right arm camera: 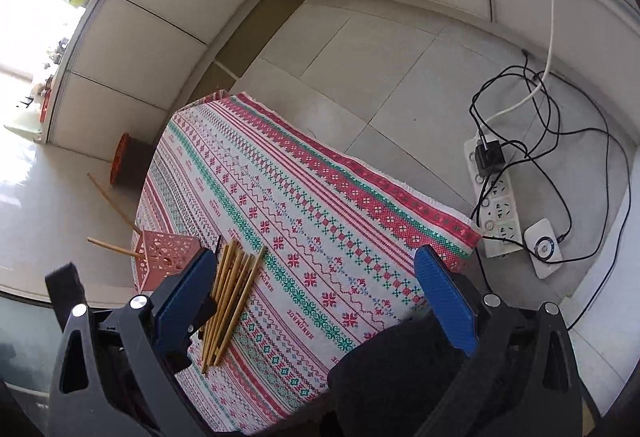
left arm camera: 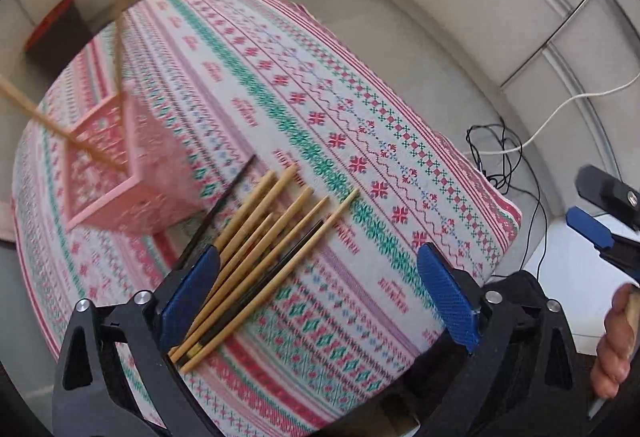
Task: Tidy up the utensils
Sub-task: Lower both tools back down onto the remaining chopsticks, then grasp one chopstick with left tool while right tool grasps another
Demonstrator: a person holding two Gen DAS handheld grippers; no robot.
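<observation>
Both the left gripper [left arm camera: 318, 289] and the right gripper [right arm camera: 316, 299] are spread wide and hold nothing, so I think one should pinch a single chopstick from the pile [left arm camera: 256, 257] on the table [left arm camera: 360, 141], beside the pink holder [left arm camera: 120, 173].

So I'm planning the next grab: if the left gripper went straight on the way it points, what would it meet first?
Probably the patterned tablecloth: the open left gripper points at bare cloth, with the chopsticks beside its left finger. Depth is unclear.
</observation>
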